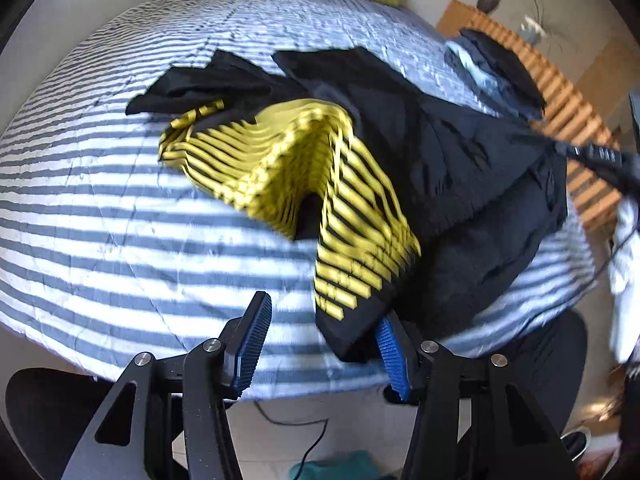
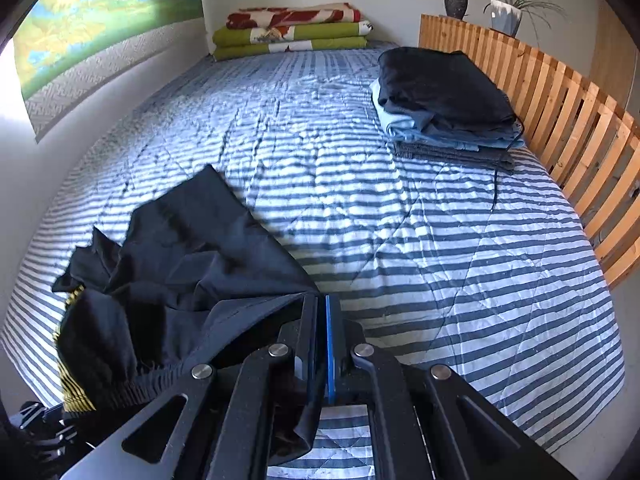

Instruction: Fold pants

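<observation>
Pants [image 1: 400, 168], black with yellow-striped panels, lie crumpled on the striped bedspread [image 1: 120, 248], partly lifted at the near bed edge. Left view is motion-blurred, so fabric detail is smeared. Left gripper [image 1: 324, 344]: jaws spread wide; a black hem corner hangs between them, covering part of the right pad, no clamp visible. Right gripper [image 2: 322, 344]: pads pressed together, pinching a black edge of the pants; the fabric drapes over its left linkage and hides it. Folded clothes stack [image 2: 444, 108] sits by the slatted rail [image 2: 560, 120], well apart.
</observation>
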